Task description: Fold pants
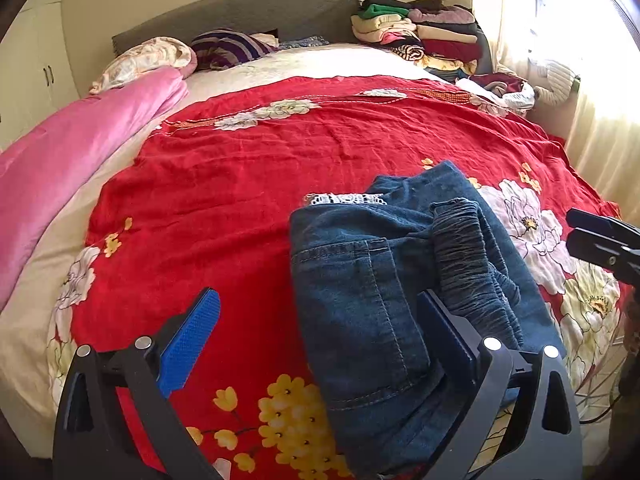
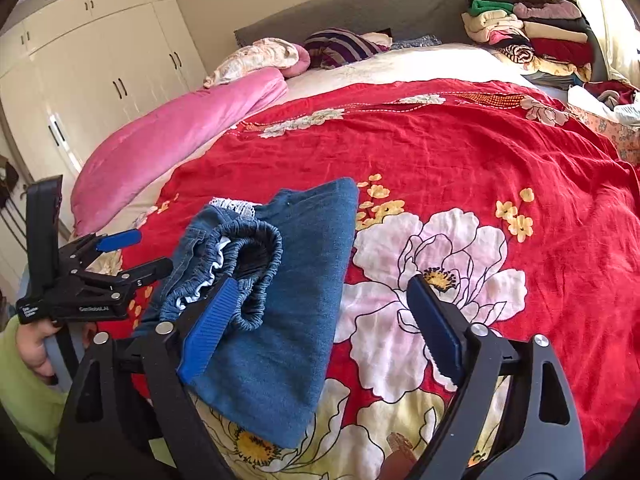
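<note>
The pants [image 1: 380, 280] are dark blue denim, folded into a thick, roughly oblong bundle that lies on the red flowered bedspread [image 1: 240, 168] near the bed's near edge. Their long axis runs from the near edge away toward the grey headboard [image 1: 248, 8], leaning a little to one side. The gathered elastic waistband [image 2: 256, 256] sits on top, puckered into tight ribs, with a strip of white lace [image 1: 344, 199] peeking out at the far end. Stitched seams and a pocket outline show on the smoother left flap.

The left gripper [image 1: 320, 332] has its fingers spread wide, one blue ribbed pad over bare bedspread, the other against the bundle's top by the waistband; nothing is clamped. The right gripper [image 2: 320, 328] is likewise wide open, its left pad resting by the waistband and its right over a printed white flower, gripping nothing.

The near end of the pants is cut off behind the gripper frames. A hand and green sleeve [image 2: 24, 380] show only partly at the edge. A pink quilt [image 1: 80, 152] lies rolled along the left; stacked clothes [image 1: 420, 28] sit in the far corner, blurred by window glare.
</note>
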Demonstrator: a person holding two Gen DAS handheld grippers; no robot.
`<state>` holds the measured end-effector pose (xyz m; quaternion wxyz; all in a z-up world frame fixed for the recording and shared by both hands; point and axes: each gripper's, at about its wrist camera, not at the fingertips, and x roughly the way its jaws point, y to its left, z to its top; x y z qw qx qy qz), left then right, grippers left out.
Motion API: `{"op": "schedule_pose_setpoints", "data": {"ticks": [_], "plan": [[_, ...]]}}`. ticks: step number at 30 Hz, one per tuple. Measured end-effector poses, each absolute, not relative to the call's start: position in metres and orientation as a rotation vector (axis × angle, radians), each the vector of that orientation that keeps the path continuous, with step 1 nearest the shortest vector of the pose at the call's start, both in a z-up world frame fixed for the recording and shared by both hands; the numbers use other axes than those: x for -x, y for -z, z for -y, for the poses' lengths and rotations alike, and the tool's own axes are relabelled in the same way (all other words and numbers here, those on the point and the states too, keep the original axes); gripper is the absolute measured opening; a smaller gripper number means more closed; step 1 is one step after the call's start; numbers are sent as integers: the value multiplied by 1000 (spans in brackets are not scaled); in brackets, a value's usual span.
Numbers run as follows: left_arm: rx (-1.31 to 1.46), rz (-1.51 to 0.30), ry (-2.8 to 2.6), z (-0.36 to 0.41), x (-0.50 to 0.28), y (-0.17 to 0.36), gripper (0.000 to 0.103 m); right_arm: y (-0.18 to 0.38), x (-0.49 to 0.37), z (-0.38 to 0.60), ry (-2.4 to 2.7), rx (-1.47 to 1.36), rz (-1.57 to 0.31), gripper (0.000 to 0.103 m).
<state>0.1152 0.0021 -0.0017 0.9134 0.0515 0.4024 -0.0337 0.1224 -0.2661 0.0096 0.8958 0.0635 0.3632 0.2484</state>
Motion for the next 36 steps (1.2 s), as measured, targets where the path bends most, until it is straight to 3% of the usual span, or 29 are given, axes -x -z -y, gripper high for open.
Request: {"op": "schedule_pose_setpoints", "data": {"ticks": [24,31,36], "plan": [[-74,-890,47,-8,-135,38,99,28,-153,243,-536,-133,-908,84],[15,-929,103,-8,-139,47,98,41,-160,230,-574,-125,-951,77],[39,-932,125,-3,-141,54,97,45,-163,227,-602,-128,-951,63]]}}
